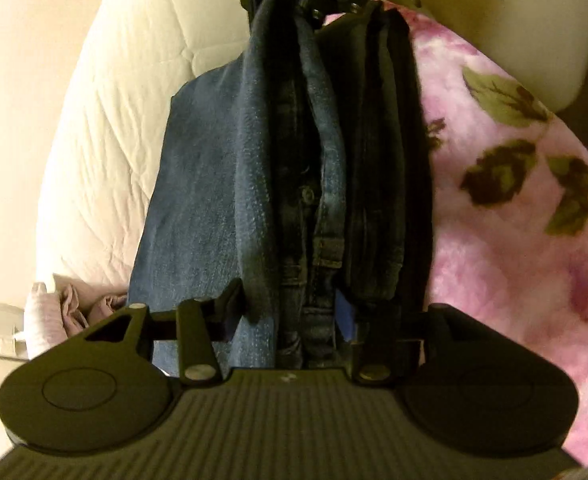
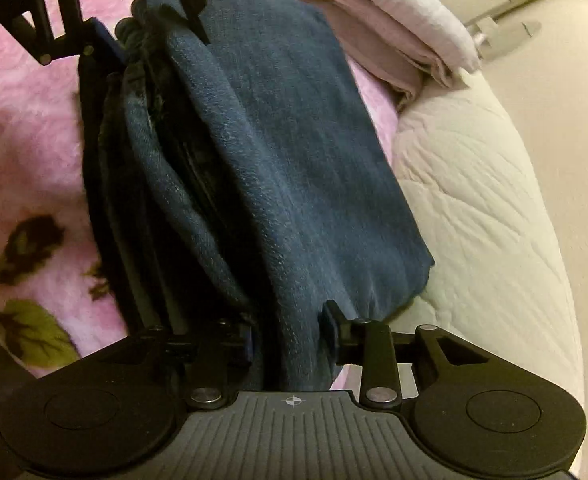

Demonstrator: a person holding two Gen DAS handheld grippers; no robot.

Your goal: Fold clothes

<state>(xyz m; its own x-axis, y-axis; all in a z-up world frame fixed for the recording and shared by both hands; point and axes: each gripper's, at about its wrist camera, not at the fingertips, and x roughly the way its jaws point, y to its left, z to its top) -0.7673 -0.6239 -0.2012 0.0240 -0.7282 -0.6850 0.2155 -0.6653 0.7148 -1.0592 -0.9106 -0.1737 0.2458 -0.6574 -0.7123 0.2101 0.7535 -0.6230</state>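
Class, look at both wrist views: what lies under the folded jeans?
Under the jeans lies a pink flowered blanket, over a white quilted mattress. Whatever sits directly beneath the denim is covered.

A bed carried everything: its white quilted mattress [image 1: 106, 128] showed bare at 9 o'clock in the left wrist view and at 3 o'clock in the right wrist view. A pink fleece blanket [image 1: 505, 216] with dark roses and green leaves lay spread over the mattress. On the blanket lay 1 pair of folded blue jeans [image 2: 294, 152], its far edge reaching over the bare mattress. Pale lilac folded cloth [image 2: 389, 28] lay at 1 o'clock in the right wrist view, beside the jeans.
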